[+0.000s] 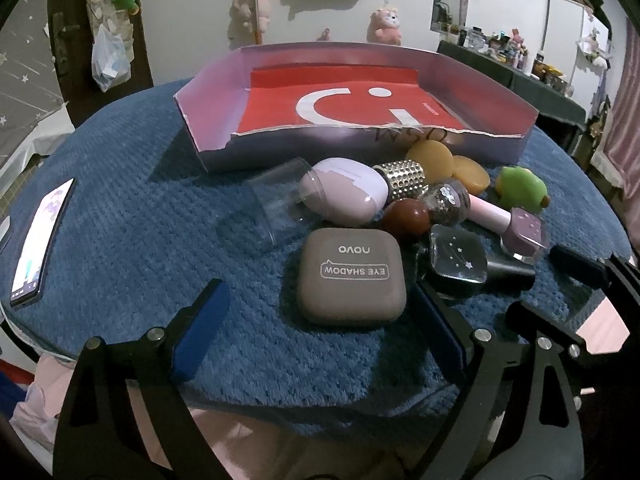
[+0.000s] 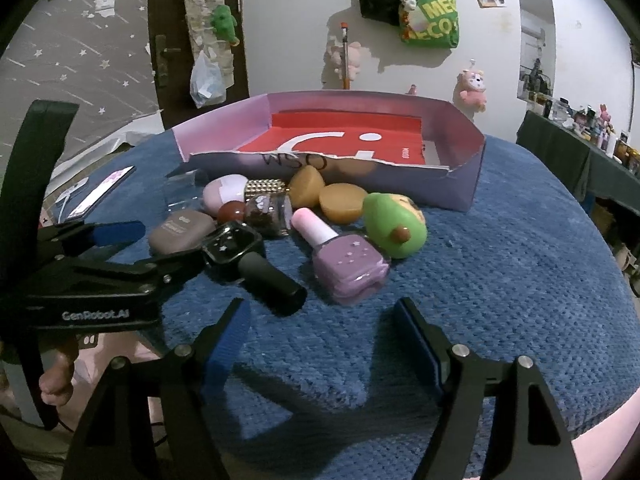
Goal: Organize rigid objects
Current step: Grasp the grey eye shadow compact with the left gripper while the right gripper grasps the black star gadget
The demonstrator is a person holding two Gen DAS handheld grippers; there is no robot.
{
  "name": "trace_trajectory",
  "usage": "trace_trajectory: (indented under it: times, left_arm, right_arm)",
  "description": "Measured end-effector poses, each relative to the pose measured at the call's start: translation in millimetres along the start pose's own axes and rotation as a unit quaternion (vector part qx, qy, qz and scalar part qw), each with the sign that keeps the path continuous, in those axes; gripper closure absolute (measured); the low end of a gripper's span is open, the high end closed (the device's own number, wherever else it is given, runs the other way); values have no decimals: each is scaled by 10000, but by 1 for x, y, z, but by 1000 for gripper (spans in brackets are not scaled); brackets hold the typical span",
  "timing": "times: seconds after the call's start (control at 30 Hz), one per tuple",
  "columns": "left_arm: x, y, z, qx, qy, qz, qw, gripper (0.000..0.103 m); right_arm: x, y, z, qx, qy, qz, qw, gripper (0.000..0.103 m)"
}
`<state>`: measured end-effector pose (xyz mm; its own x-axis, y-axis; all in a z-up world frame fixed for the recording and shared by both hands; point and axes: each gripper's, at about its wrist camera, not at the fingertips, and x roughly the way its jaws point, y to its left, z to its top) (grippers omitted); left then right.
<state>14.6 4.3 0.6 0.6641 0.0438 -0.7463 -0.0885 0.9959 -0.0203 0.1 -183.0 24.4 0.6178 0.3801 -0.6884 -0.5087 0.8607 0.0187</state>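
A cluster of small cosmetics lies on the blue-carpeted surface [image 2: 520, 264] just in front of a shallow cardboard tray [image 1: 532, 120] with a red lining. Nearest the left claw [image 1: 320, 328] is a taupe eye-shadow compact [image 1: 352, 276], lying between its parted blue pads without touching either. Beside it lie a black nail-polish bottle [image 2: 248, 260] and a lilac nail-polish bottle [image 2: 344, 264] on their sides, then a green avocado toy [image 2: 394, 224]. The right claw [image 2: 320, 344] hangs apart over bare carpet, near the lilac bottle, gripping nothing. A phone [image 1: 40, 240] lies well off left.
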Motion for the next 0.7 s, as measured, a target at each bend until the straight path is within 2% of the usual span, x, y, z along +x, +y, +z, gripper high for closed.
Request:
trace_trajectory:
  times: [0.17,0.3,0.4,0.57,0.7]
  left_arm:
    - [3,0,4,72,243,127,9996,17]
    - [7,1,7,-67,90,-16,9999,19]
    - [8,-1,9,-18,97,25,9999,24]
    - [7,-5,10,149,202,77,9997,39]
    - [8,-2,11,28,195,-82,9998,43]
  right_arm:
    - [-1,6,0,-67,-156,108,9998,34]
    - [0,11,0,-119,-42,153,9998,34]
    - [0,14,1,-149,-44,204,9997,35]
    - [0,18,2,-131,-44,312,9994,35]
    - [5,22,5,-218,-60,322,9992,35]
